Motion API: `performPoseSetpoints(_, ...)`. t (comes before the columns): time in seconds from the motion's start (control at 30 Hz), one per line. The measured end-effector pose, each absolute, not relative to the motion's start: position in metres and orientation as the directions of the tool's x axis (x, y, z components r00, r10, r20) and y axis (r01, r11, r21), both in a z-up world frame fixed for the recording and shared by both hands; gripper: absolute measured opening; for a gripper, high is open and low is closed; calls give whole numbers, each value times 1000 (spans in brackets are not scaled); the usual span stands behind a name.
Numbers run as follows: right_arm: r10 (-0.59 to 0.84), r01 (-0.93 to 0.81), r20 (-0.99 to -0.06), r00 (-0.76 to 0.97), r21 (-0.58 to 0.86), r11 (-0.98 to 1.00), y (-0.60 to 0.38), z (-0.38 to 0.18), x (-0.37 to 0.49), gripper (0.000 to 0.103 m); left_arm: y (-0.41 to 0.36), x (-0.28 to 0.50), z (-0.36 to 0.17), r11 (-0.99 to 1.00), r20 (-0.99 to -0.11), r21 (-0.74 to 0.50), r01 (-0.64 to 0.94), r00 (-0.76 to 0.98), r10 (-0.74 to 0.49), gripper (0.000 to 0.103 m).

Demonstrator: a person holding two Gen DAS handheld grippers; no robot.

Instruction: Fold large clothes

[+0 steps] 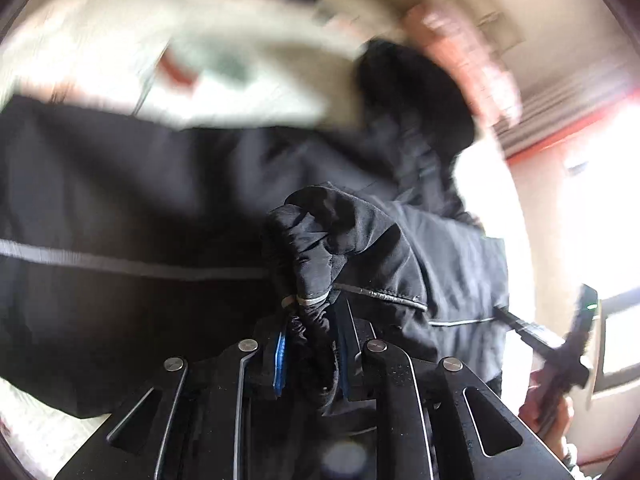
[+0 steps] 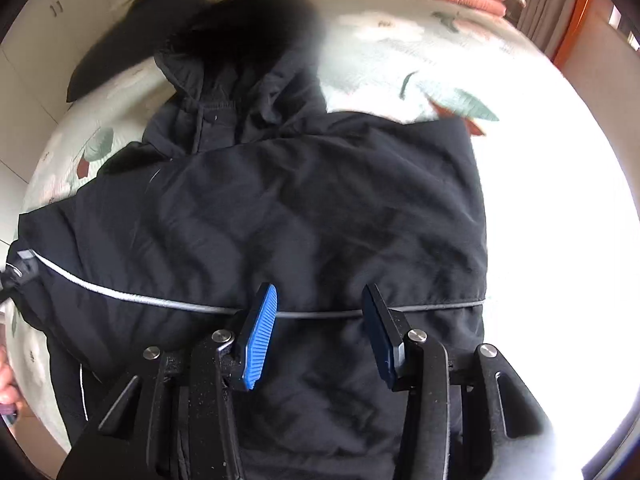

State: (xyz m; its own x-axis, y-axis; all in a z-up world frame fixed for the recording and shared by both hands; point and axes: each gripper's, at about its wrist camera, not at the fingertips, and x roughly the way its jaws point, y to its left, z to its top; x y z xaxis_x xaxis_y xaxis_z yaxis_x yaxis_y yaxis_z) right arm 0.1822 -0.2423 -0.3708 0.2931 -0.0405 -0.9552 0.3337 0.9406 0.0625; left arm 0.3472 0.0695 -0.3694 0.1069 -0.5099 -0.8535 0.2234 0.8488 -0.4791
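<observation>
The black jacket [image 2: 304, 216] lies partly folded on the bed [image 2: 400, 52]. The left hand-held gripper [image 1: 308, 332] pinches a bunched cuff; the right hand-held gripper [image 2: 320, 320] hovers half-open, empty. More folds remain.

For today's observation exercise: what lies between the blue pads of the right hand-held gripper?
In the right wrist view, the right hand-held gripper stands open; only the black jacket and its grey piping stripe show between the pads.
</observation>
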Motion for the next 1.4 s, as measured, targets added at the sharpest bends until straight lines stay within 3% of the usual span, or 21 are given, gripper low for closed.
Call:
performPoseSetpoints(0.07,-28,302,-980,196,33,953,-238,-403,190,49,76,349,-400,851,-860,-487,196,59,-506,25)
performPoseSetpoints(0.2,-86,266,-970,226,-24,964,-232,-414,193,51,92,348,-399,799,-800,-583,148,68,-596,28)
performPoseSetpoints(0.27,-76,269,-972,224,-14,963,-233,-410,191,51,95,341,-389,819,-820,-549,166,82,-566,35)
performPoseSetpoints(0.4,-53,271,-972,230,12,962,-237,-393,192,51,92,327,-344,884,-875,-404,235,183,-448,36)
performPoseSetpoints(0.57,-66,266,-946,317,23,964,-231,-369,213,51,58,320,-289,849,-823,-377,370,286,-490,62)
performPoseSetpoints(0.63,-73,282,-944,322,22,959,-237,-374,222,51,23,322,-294,814,-818,-382,438,250,-519,62)
performPoseSetpoints(0.73,-94,319,-948,303,8,948,-243,-388,240,51,-9,334,-333,821,-865,-348,452,184,-468,62)
performPoseSetpoints(0.83,-63,330,-973,221,14,944,-250,-414,247,51,-15,342,-379,852,-915,-299,429,124,-383,60)
performPoseSetpoints(0.87,-58,329,-975,214,16,944,-251,-419,248,51,-6,340,-388,858,-924,-295,421,104,-369,54)
performPoseSetpoints(0.93,-69,325,-976,206,2,946,-251,-420,252,51,-2,343,-396,858,-917,-312,408,107,-385,54)
performPoseSetpoints(1.17,-96,306,-972,214,-27,952,-243,-420,256,51,20,344,-380,847,-885,-387,364,112,-452,54)
performPoseSetpoints(1.27,-97,304,-972,215,-28,952,-239,-408,247,52,66,337,-344,852,-854,-407,329,195,-483,55)
performPoseSetpoints(1.4,-84,275,-964,251,-12,961,-222,-382,232,53,158,335,-311,911,-852,-364,192,327,-409,61)
